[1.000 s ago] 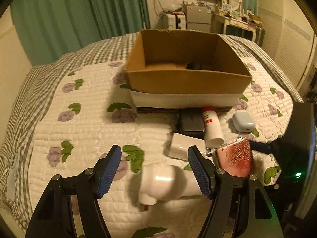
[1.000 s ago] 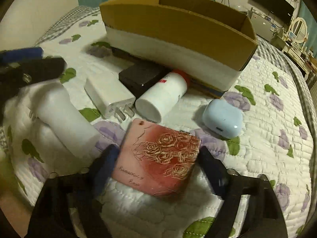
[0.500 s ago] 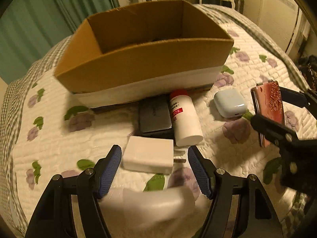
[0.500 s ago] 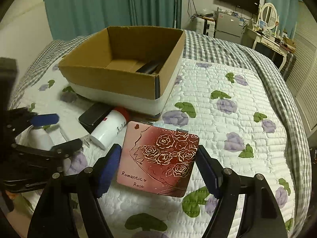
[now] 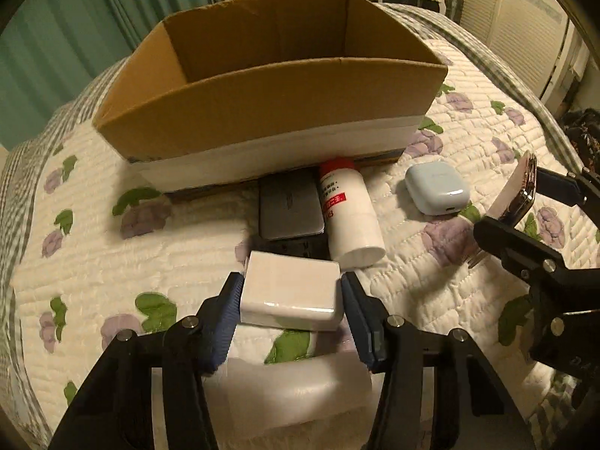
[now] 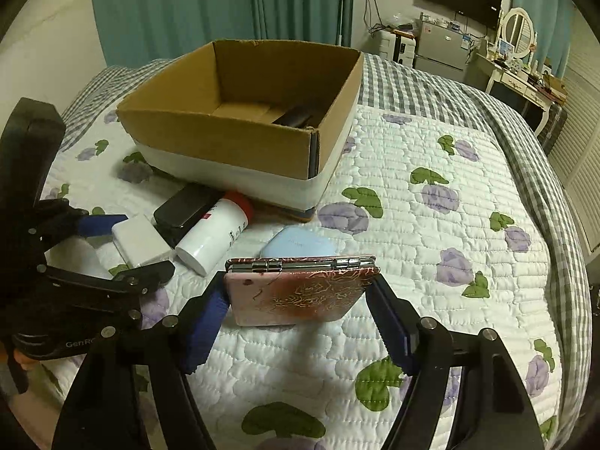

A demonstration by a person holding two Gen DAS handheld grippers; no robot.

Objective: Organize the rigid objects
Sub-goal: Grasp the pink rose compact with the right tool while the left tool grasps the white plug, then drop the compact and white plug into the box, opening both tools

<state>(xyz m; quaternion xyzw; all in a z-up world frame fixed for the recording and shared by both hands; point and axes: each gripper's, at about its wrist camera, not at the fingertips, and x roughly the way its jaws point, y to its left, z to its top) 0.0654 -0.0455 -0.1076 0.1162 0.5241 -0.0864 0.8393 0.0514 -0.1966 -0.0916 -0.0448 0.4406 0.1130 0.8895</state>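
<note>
The cardboard box [image 6: 240, 120] at twelve o'clock holds one dark item [image 6: 296, 117]; most things remain outside; right gripper [image 6: 300, 315] jaws clamp the rose compact [image 6: 300, 292], left gripper [image 5: 290, 311] jaws pinch the white charger [image 5: 290, 294]; bottle [image 5: 348, 213], blue case [image 5: 437, 191], and dark slab [image 5: 290, 206] wait on the quilted bed [image 6: 431, 225]; teal curtains [image 6: 225, 3], vanity [image 6: 521, 56] beyond.

We see open quilt [image 6: 431, 247] right of the cardboard box [image 6: 225, 142]; bottle [image 5: 350, 213] and power bank [image 5: 290, 206] crowd its front wall.

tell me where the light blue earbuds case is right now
The light blue earbuds case lies on the quilt, right of the white bottle, near the cardboard box corner.
</note>
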